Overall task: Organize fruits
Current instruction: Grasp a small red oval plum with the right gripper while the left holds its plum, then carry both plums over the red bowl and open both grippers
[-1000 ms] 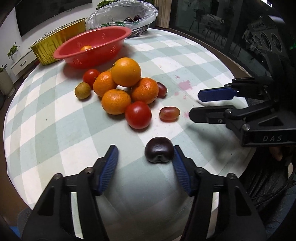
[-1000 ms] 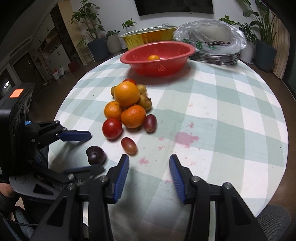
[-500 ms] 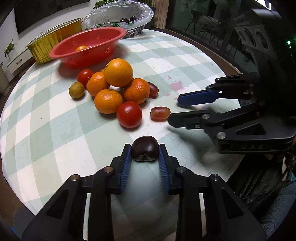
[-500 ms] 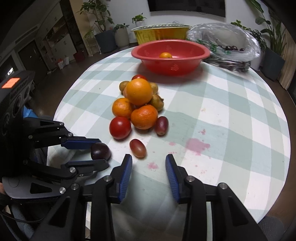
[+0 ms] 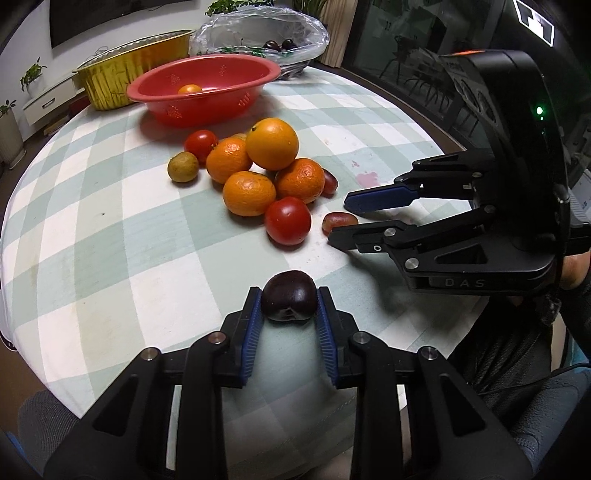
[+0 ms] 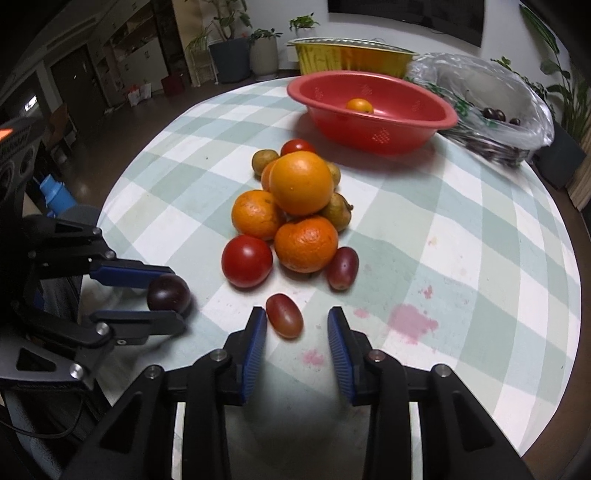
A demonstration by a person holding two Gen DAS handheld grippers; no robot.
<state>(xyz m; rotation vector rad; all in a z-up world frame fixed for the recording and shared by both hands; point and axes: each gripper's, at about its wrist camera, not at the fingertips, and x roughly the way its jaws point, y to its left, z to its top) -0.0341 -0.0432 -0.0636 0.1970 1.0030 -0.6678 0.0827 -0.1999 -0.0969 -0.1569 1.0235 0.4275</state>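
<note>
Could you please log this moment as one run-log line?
left hand-held gripper: shut on dark plum | right hand-held gripper: open around red grape | red bowl: one orange

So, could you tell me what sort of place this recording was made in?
Probably a home living or dining room: a round table with a checked cloth, potted plants along the wall, and a wall-mounted dark screen.

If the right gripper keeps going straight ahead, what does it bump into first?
The right gripper would probably meet the small reddish grape first: it lies between the open fingers, nearer the left one. Beyond it sits the orange pile.
</note>
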